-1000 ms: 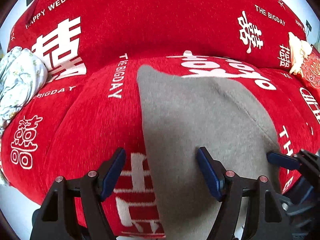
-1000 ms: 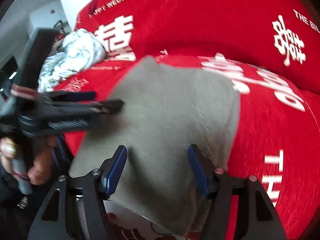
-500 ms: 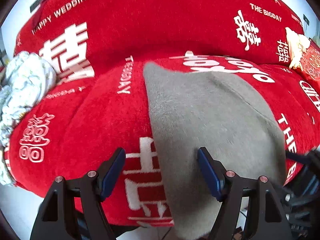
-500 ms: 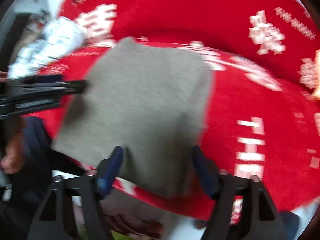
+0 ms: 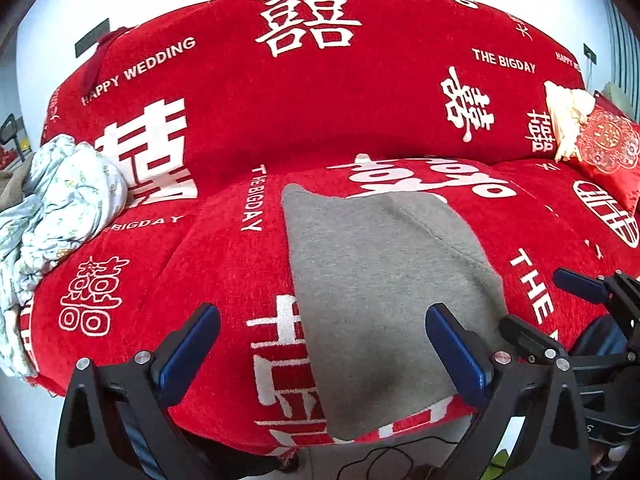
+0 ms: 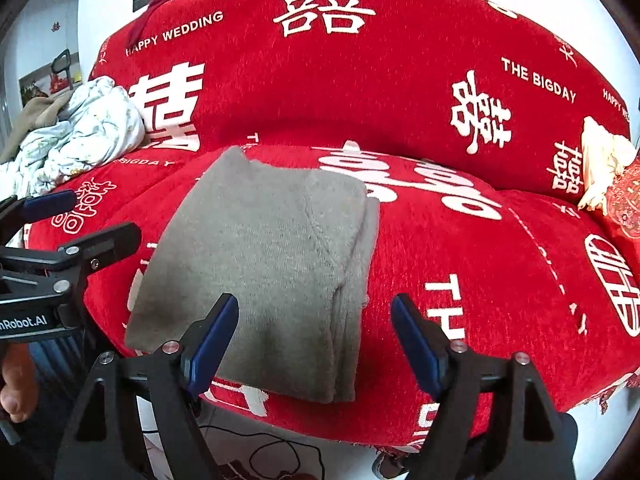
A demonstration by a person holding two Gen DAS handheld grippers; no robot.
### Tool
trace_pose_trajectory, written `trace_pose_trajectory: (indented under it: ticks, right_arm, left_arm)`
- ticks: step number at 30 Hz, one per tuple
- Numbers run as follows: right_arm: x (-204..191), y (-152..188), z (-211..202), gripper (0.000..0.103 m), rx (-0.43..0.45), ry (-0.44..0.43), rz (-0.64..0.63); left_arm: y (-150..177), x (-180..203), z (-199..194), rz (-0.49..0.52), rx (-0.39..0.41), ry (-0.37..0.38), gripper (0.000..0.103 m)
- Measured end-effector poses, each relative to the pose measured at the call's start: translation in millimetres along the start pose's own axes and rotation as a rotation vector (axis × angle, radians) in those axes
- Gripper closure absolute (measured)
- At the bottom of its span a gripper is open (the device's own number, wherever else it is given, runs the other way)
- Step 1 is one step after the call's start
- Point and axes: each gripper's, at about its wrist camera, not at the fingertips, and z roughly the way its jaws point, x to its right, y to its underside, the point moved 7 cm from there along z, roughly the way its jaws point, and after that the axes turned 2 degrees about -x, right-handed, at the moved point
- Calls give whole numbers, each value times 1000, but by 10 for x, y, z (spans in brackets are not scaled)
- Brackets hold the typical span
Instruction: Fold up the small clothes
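Folding looks finished on the grey garment, lying flat on the red sofa seat, with left gripper and right gripper opening empty above it, so another piece from the crumpled pile probably comes next.

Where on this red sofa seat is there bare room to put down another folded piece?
Two bare patches: the seat between the folded grey cloth and the red embroidered cushion, and the strip between the cloth and the crumpled floral bedding. Both ends are crowded, and the opening left gripper and right gripper hover at the front edge.
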Motion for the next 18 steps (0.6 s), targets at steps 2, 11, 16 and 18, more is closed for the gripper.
trace_pose_trajectory:
  ticks: [2,11,16,18]
  right_arm:
    - [-3,-6,-20,22,4,0,-3]
    - [-52,-33,-111,22,23,17,-29]
    - [-53,-36,-136,22,30,8,-21]
    - [-54,-31,-139,22,28,8,-22]
  left_arm:
    - [13,2,-30,-9,7,-3,0]
    - [113,-8,-103,-25,-13,-65,0]
    - [113,-22,-152,-33,0,-61,0]
    - [101,-8,-178,-27,8,-49,0]
